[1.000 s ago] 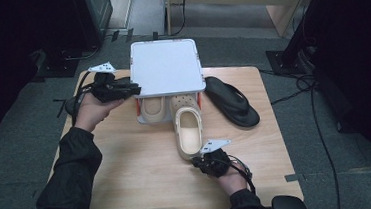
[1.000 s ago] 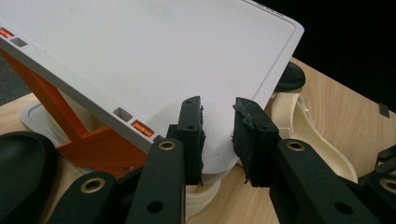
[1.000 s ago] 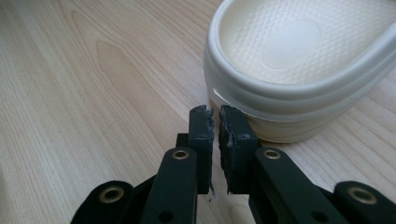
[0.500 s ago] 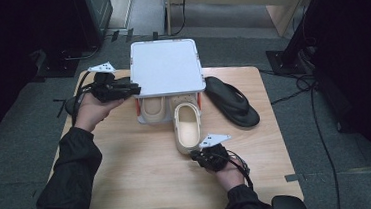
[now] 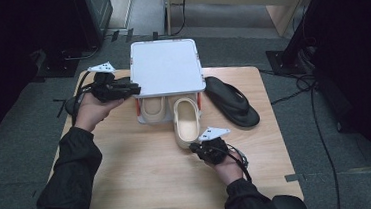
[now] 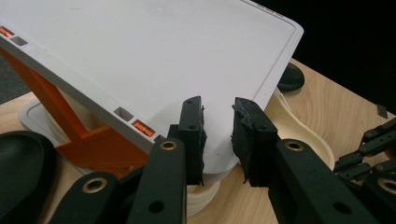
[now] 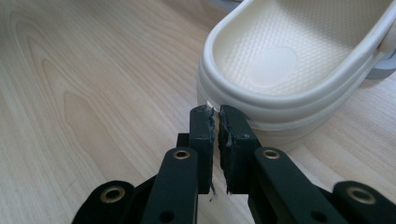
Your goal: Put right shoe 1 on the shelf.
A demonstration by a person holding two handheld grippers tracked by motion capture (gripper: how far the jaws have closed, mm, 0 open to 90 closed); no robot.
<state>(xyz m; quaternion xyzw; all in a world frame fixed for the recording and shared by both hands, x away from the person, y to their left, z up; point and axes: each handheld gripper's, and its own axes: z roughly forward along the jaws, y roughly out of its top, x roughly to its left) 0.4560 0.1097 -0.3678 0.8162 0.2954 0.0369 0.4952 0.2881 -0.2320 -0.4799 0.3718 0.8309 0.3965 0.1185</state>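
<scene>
Cream clog (image 5: 187, 122) on wooden table (image 5: 144, 173), grey carpet (image 5: 21, 147) around

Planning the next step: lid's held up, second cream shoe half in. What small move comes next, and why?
Probably nudge the cream shoe further into the box with the shut right gripper, which sits at its heel. The left gripper holds the lid up, and the heel lies outside.

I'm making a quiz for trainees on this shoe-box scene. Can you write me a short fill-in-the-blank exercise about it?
1. The left gripper holds up the white ____ of the box.
2. The right gripper, jaws shut, meets the heel of the ____ clog.
3. The black flip-flop lies on the ____, beside the box.

Missing words: lid; cream; table
</scene>
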